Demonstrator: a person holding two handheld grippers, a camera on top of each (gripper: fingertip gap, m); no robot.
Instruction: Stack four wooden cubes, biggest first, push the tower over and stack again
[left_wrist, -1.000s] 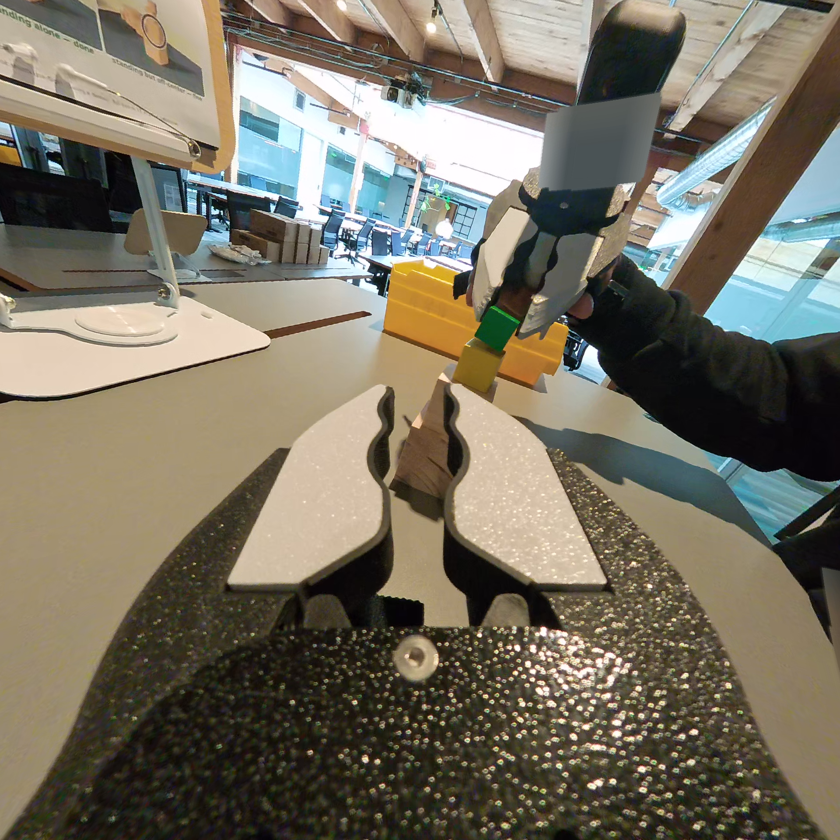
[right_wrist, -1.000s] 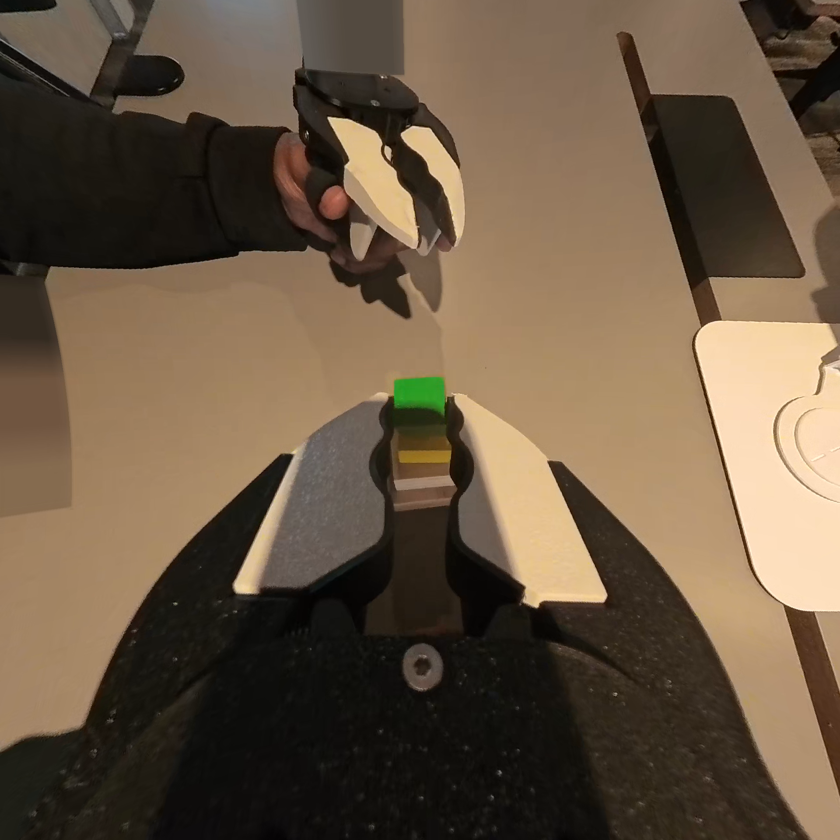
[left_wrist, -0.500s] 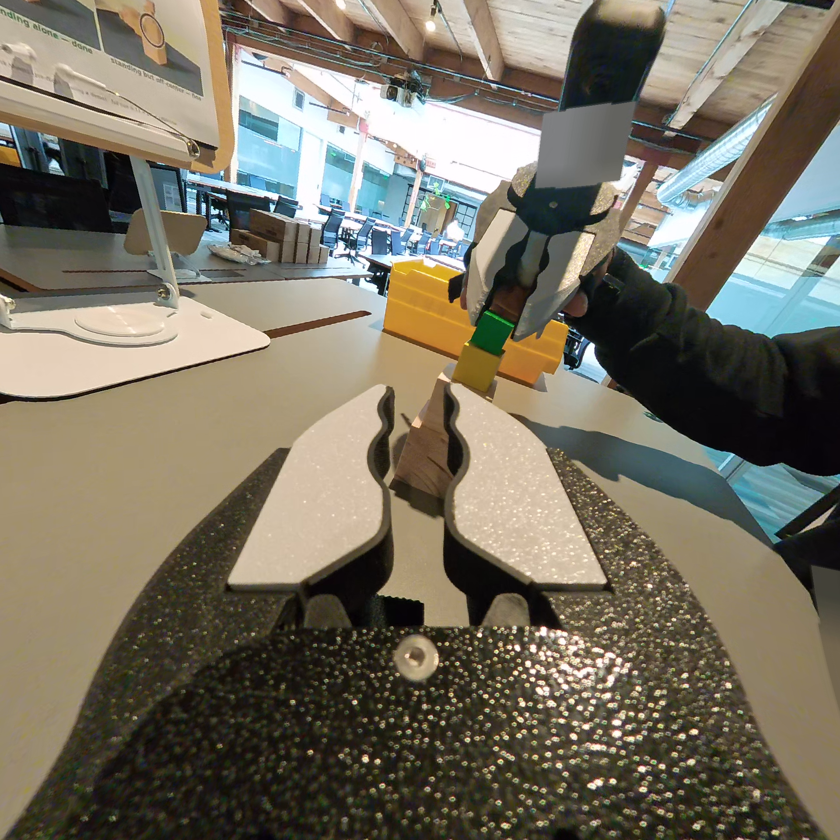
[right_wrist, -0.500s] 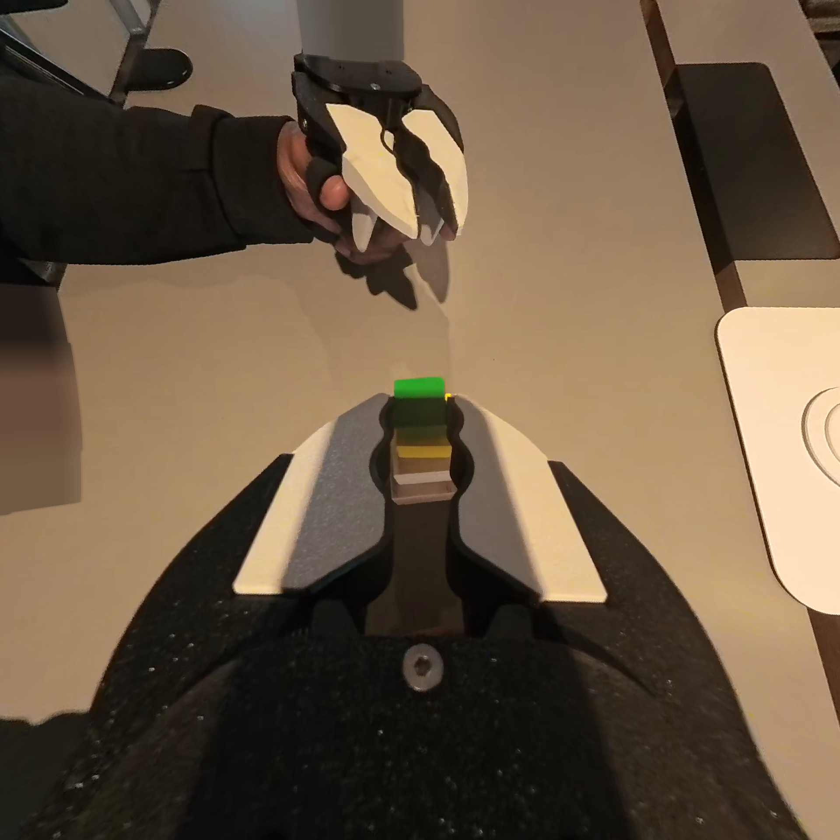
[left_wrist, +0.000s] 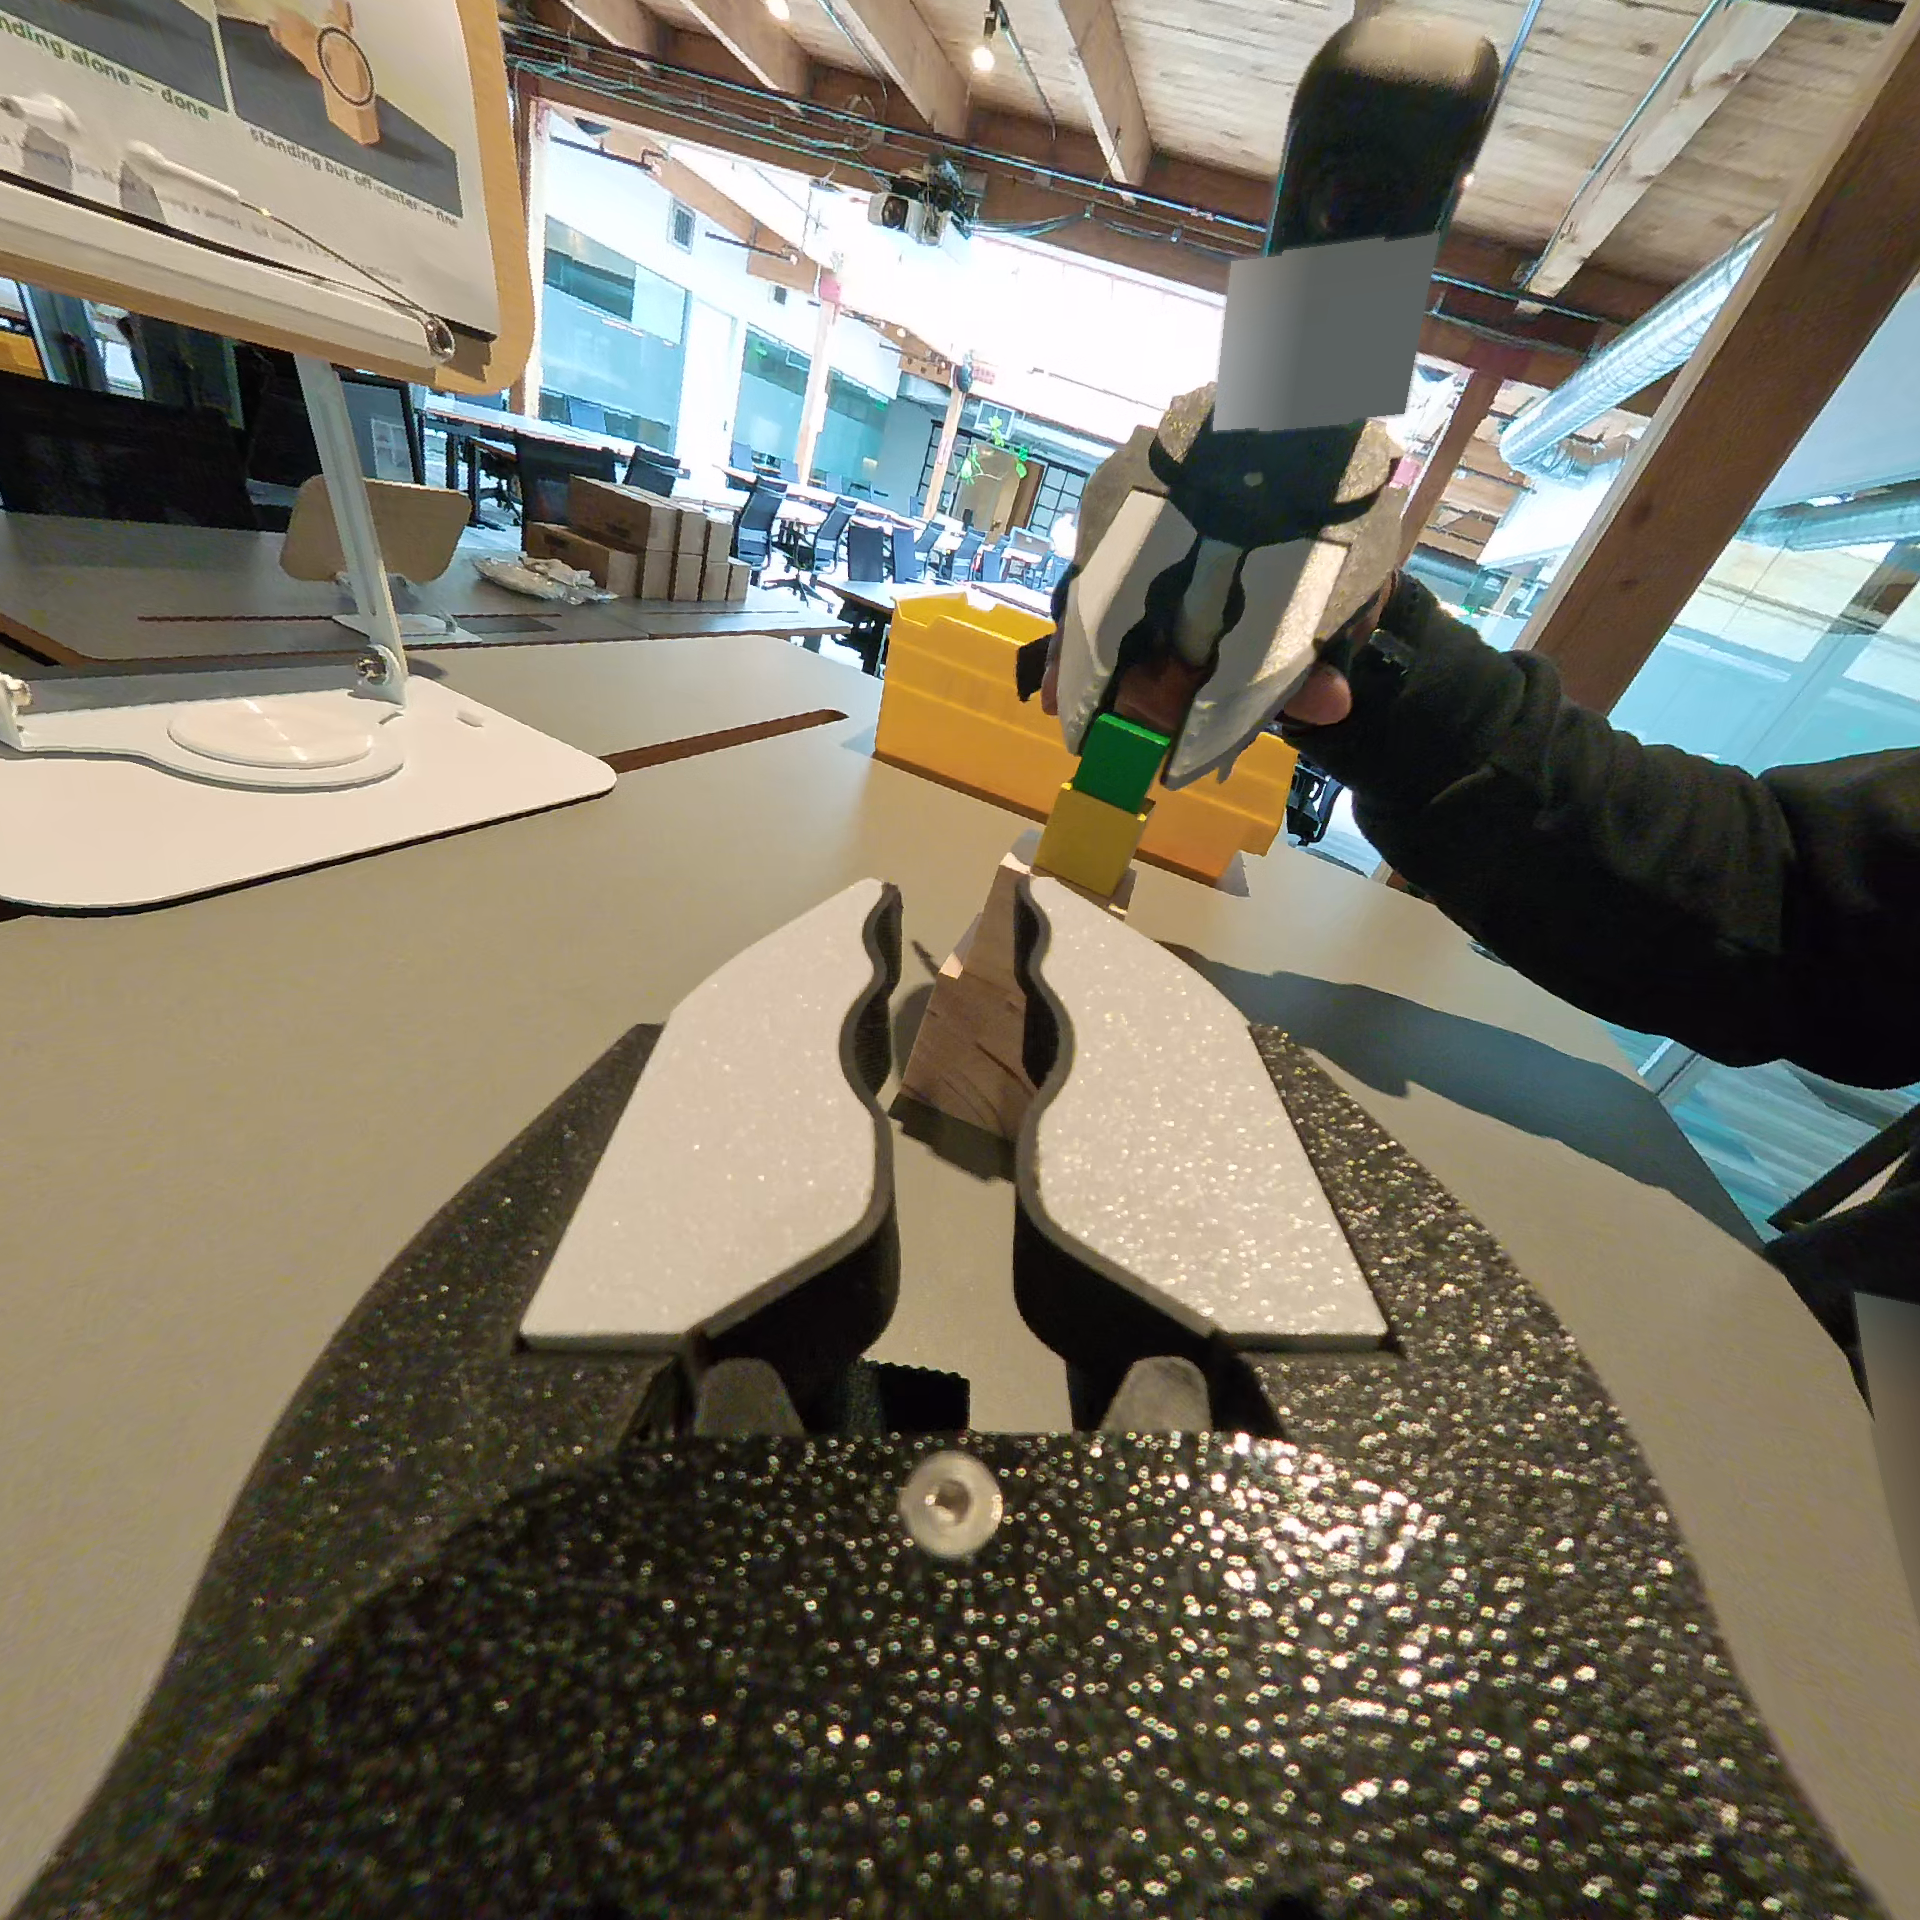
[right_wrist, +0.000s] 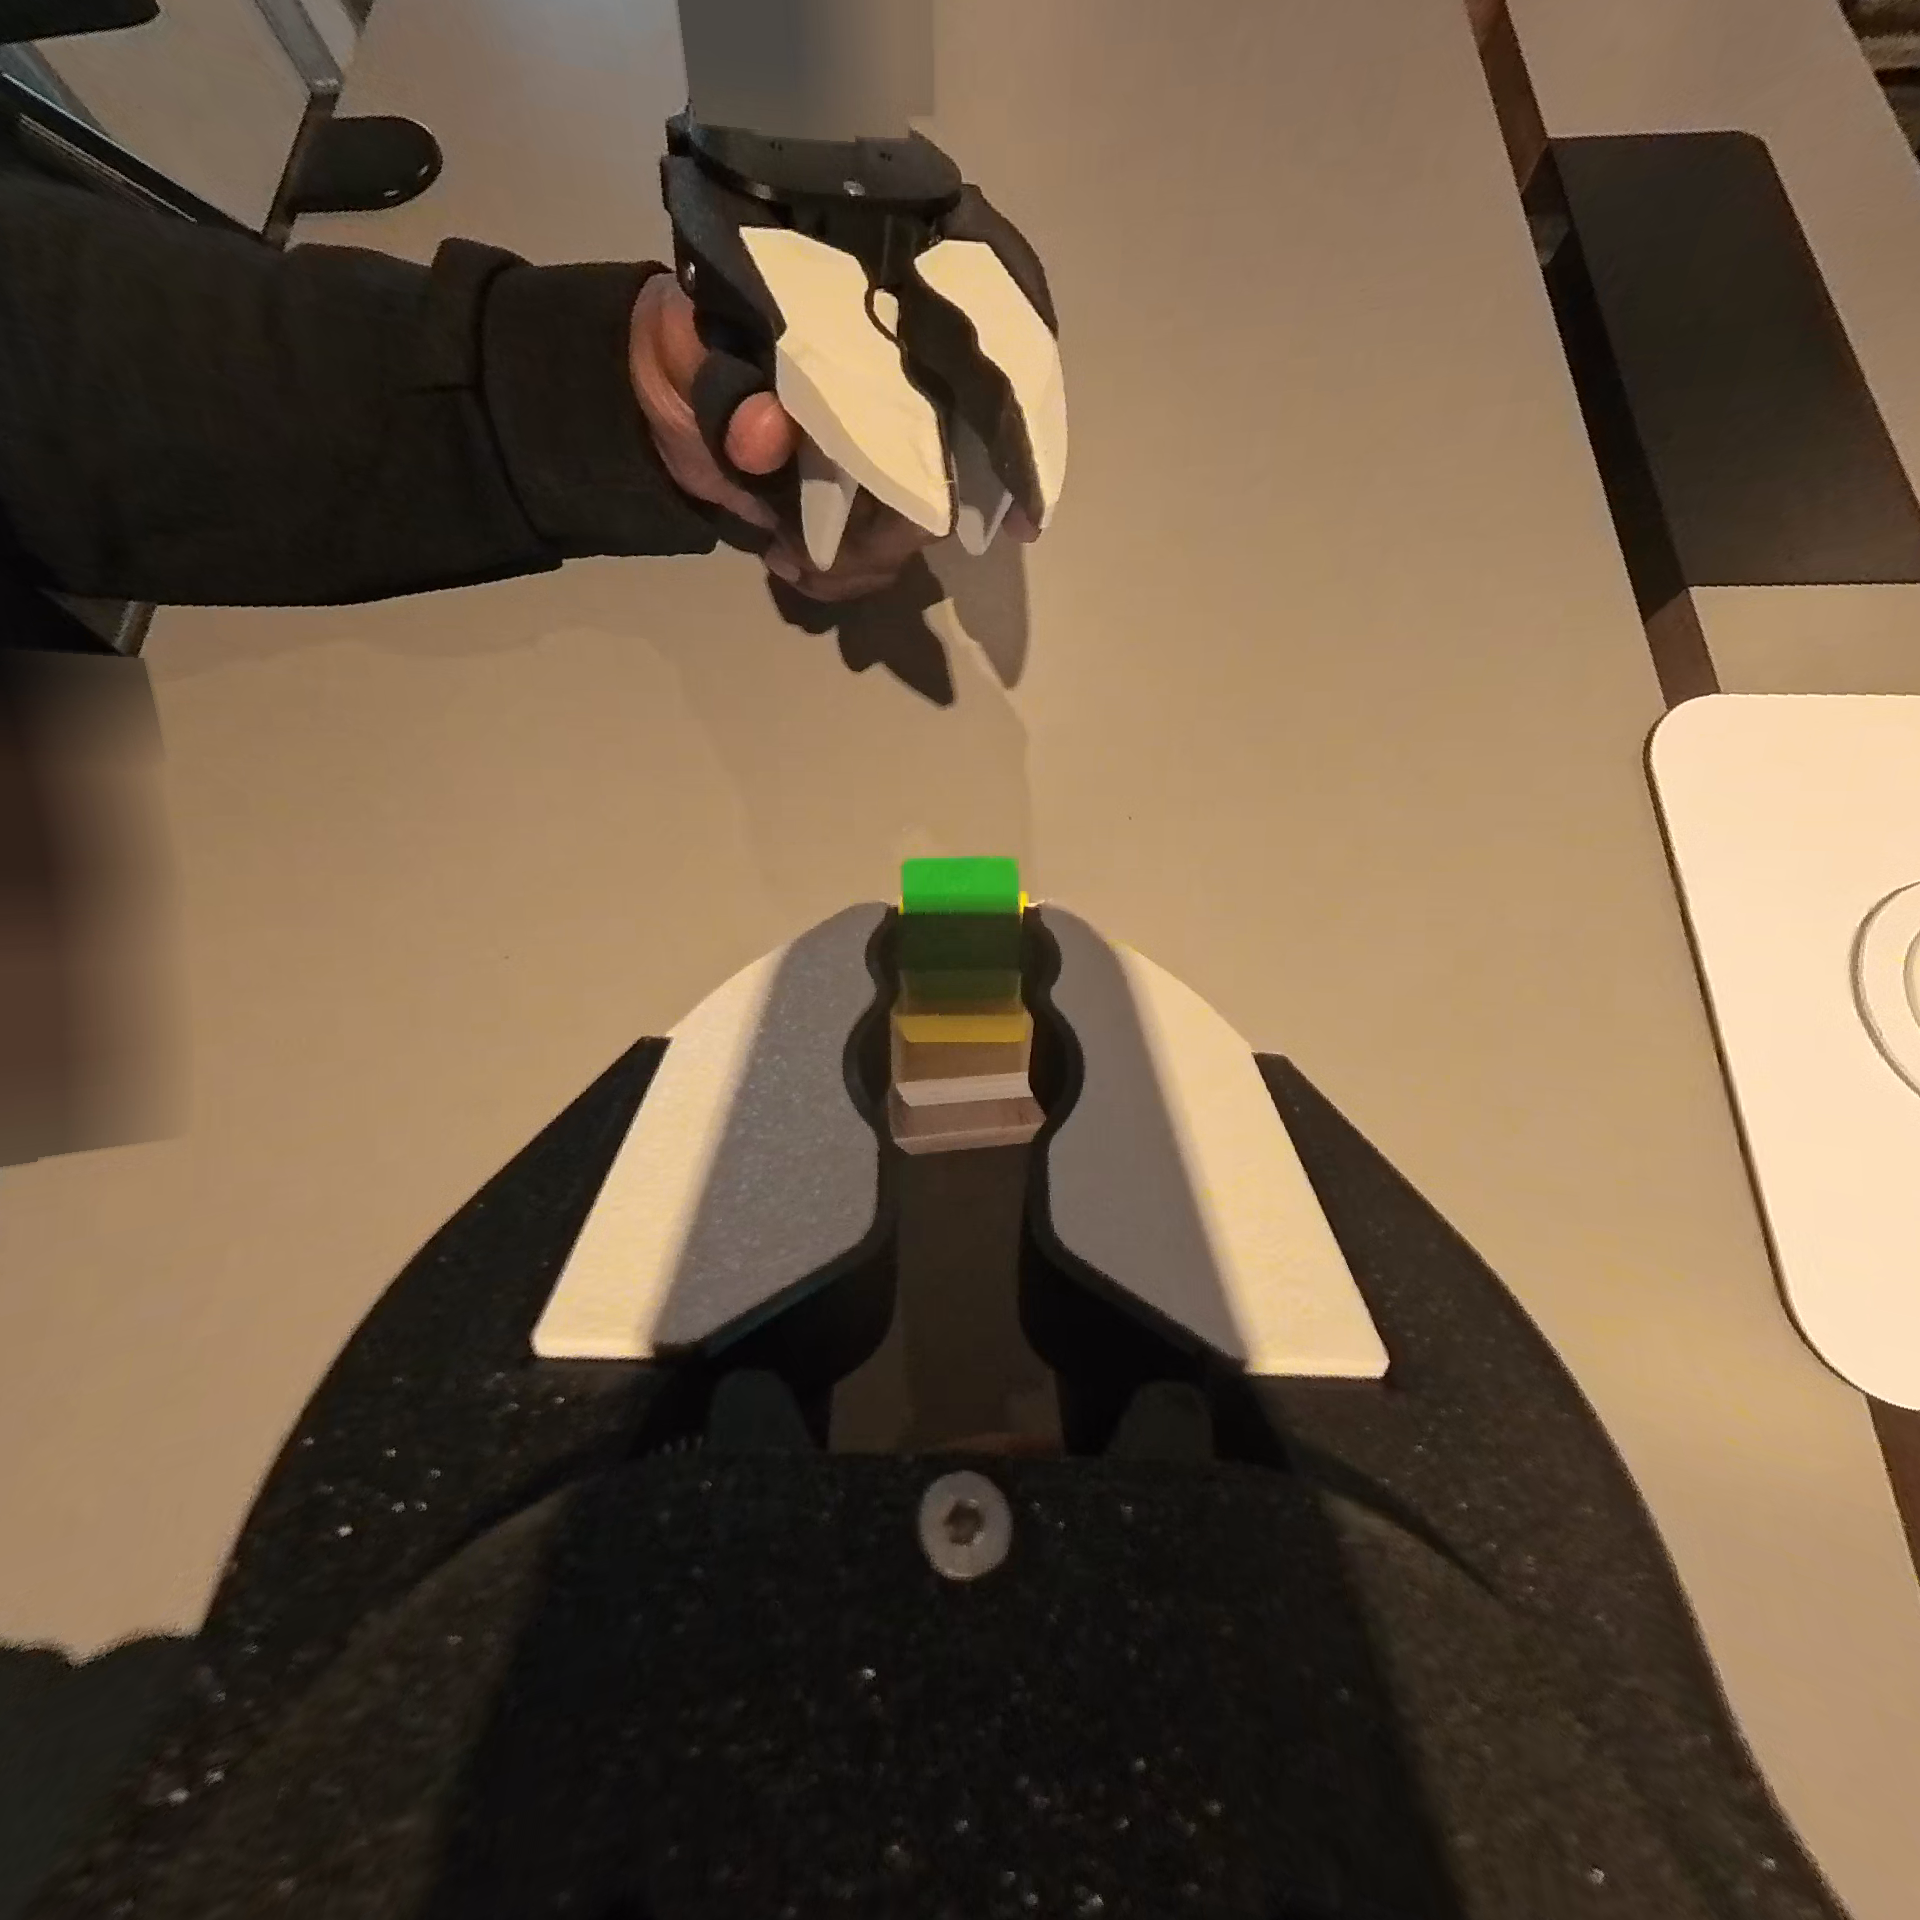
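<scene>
Atop upright tower (left_wrist: 1049, 956), green cube (left_wrist: 1120, 756) is straddled by right gripper (left_wrist: 1138, 743), grip uncertain; left gripper (right_wrist: 914, 525), narrowly parted, is held empty beside.

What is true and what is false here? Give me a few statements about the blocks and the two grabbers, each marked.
1. The green cube tops the tower. True.
2. The yellow cube sits directly under it. True.
3. The left gripper holds a cube. False: it holds nothing.
4. The right gripper is far from the tower. False: its fingers flank the green cube.
5. A red bin stands behind. False: the bin is yellow.
</scene>
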